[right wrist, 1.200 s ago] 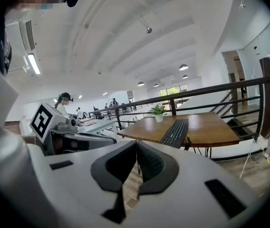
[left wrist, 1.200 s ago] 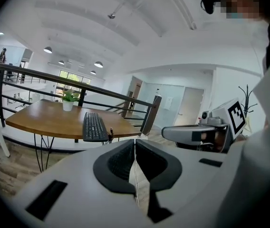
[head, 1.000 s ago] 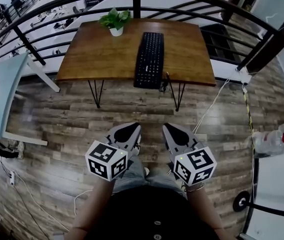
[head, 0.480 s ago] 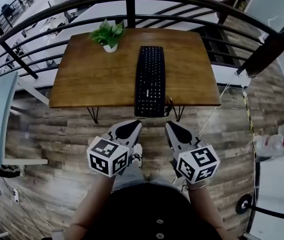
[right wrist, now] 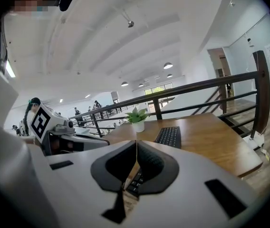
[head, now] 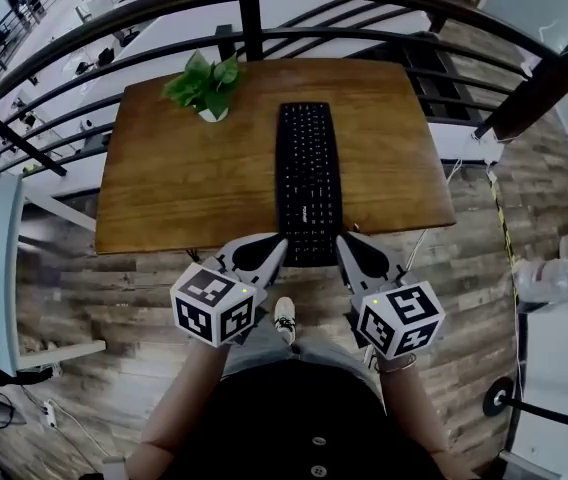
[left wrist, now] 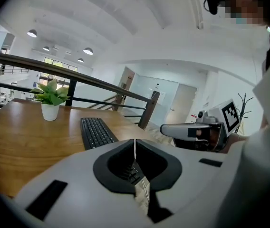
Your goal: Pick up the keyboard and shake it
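Left hand-held gripper (head: 280, 240) and right hand-held gripper (head: 343, 240) both have their jaws pressed together with nothing between them; neither holds anything. We record the task as not yet started. The long black computer keyboard (head: 308, 173) lies flat on the brown wooden desk (head: 174, 183), running lengthwise away from the person, its near end slightly past the desk's near edge. The two tips stand either side of that end, just beside it; we cannot confirm contact. In our judgement, opening the jaws, gripping, lifting and shaking all remain.

On clearances, the small green plant in a white pot (head: 204, 88) stands near the keyboard's far left corner. The dark metal railing (head: 254, 13) runs close behind the desk. Bare desk lies to the keyboard's right. We judge that the overhanging end offers an edge to grip.
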Available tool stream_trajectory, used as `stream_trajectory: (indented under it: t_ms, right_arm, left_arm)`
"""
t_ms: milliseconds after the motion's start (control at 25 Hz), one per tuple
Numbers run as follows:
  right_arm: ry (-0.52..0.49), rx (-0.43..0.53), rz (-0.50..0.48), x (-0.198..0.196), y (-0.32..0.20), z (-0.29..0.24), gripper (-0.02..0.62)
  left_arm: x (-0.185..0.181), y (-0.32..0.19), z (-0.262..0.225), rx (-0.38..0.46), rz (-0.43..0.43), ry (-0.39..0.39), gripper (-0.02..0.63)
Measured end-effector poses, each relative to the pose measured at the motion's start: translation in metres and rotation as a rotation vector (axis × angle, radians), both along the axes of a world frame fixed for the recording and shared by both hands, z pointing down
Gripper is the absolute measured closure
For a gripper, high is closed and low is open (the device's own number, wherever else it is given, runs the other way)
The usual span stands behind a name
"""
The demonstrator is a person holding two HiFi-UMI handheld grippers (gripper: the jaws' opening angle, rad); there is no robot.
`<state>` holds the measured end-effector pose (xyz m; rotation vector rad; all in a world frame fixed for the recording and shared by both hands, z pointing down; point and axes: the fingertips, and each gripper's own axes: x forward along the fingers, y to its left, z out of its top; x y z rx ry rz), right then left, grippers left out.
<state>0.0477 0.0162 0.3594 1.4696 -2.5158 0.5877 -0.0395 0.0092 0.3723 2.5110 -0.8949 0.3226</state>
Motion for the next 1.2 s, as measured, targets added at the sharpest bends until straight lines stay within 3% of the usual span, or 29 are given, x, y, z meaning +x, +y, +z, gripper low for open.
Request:
stream_trajectory:
  t_ms: [520, 1200]
  right_arm:
    - [0.033, -0.048, 0.036, 0.009, -0.034, 0.014, 0.566]
    - [0.05, -0.134, -0.09, 0.015, -0.055, 0.035, 0.566]
  left_arm:
    - [0.0, -0.028, 0.019, -0.074, 0.044, 0.045, 0.584]
    - [-0.002, -0.029, 0.057, -0.217, -0.066, 0.024, 0.584]
